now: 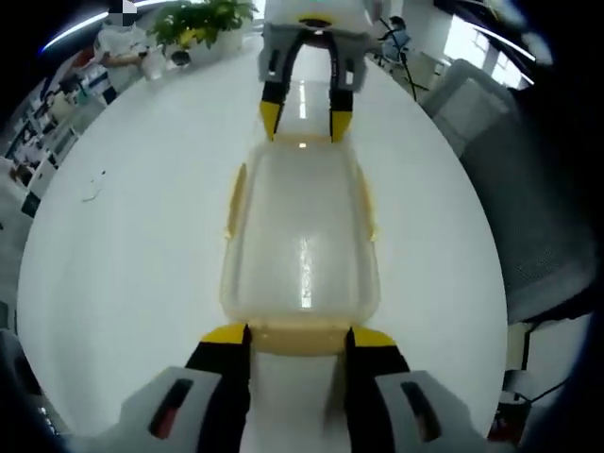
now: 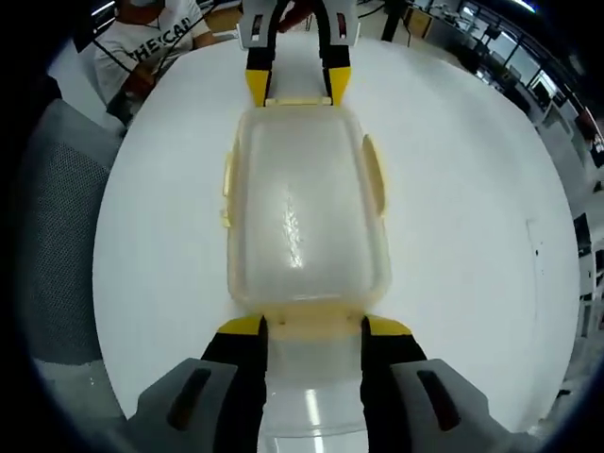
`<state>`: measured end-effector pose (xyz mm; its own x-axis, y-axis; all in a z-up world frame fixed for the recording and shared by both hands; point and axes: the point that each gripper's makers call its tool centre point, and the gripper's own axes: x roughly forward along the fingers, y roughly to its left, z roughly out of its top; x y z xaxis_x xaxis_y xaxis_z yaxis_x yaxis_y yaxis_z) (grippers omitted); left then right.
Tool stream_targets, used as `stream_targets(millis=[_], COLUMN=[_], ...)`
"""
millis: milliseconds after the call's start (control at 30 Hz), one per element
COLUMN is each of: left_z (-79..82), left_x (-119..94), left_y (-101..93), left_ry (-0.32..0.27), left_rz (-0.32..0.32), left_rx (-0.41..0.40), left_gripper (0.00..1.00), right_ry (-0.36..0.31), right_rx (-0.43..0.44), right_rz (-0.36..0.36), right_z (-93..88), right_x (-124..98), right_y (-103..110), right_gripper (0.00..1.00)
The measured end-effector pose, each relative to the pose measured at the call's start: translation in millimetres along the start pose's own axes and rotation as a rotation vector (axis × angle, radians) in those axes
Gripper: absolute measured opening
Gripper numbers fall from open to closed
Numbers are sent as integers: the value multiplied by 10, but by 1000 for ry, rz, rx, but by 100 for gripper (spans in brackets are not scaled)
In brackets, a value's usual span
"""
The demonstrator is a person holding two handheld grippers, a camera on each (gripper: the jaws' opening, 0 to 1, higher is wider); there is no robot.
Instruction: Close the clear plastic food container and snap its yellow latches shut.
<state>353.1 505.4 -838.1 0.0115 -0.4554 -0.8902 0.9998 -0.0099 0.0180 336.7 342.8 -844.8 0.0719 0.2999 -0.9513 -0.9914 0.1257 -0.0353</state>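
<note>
Left gripper view: clear food container (image 1: 302, 250) lying lid-on in the middle of the white worktop (image 1: 132, 236), yellow latches (image 1: 234, 200) along its long sides. Left hand-held gripper (image 1: 298, 336) spread wide, tips flanking the near end latch (image 1: 300, 337); right hand-held gripper (image 1: 304, 119) likewise open at the far end. Right gripper view: same container (image 2: 304, 212), right hand-held gripper (image 2: 311, 327) open around the near end latch (image 2: 311, 326), left hand-held gripper (image 2: 298, 87) opposite; grey chair (image 2: 66, 236) at left.

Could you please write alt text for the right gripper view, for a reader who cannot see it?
A clear plastic food container with its lid on sits on a white table, its yellow latches along the sides. The right gripper meets its near end, jaws apart, and the left gripper its far end.
</note>
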Motion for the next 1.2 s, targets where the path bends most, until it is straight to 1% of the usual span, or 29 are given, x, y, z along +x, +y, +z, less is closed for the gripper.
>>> stream_targets(millis=[67, 133, 200, 300, 467, 533, 600, 767, 933, 1100, 1200], left_z=[-25, -32, -36, -27, 29, 50, 56, 68, 149, 238, 270], left_x=[23, 49, 65, 46, -63, -102, -126, -173, -258, -347, -360], left_y=[-29, -34, -44, -55, 26, 18, 14, 42, 93, 180, 179], left_ry=[8, 6, 13, 14, -20, -31, -35, -41, -69, -77, -91], left_rz=[-5, -3, -8, -1, 22, 9, 5, 13, 23, 57, 54], left_rx=[8, 6, -20, -7, -7, -19, -19, -31, -40, -9, -17], left_gripper=[33, 33, 33, 33, 33, 33, 33, 33, 33, 33, 33], right_ry=[-10, -2, 6, 6, -20, -23, -22, -25, -30, -30, -34], right_rx=[8, 9, 6, 0, 9, 6, 4, -25, -34, -43, -35], right_rz=[16, 9, 1, -2, -11, -3, 9, 1, -1, -30, -28], right_z=[16, 20, 10, 10, 44, 63, 77, 119, 129, 140, 132], right_x=[4, 8, 9, -14, -130, -163, -185, -260, -395, -522, -569], right_y=[48, 61, 63, 60, -36, -43, -35, -78, -152, -229, -235], right_gripper=[35, 35, 35, 35, 35, 35, 35, 35, 35, 35, 35])
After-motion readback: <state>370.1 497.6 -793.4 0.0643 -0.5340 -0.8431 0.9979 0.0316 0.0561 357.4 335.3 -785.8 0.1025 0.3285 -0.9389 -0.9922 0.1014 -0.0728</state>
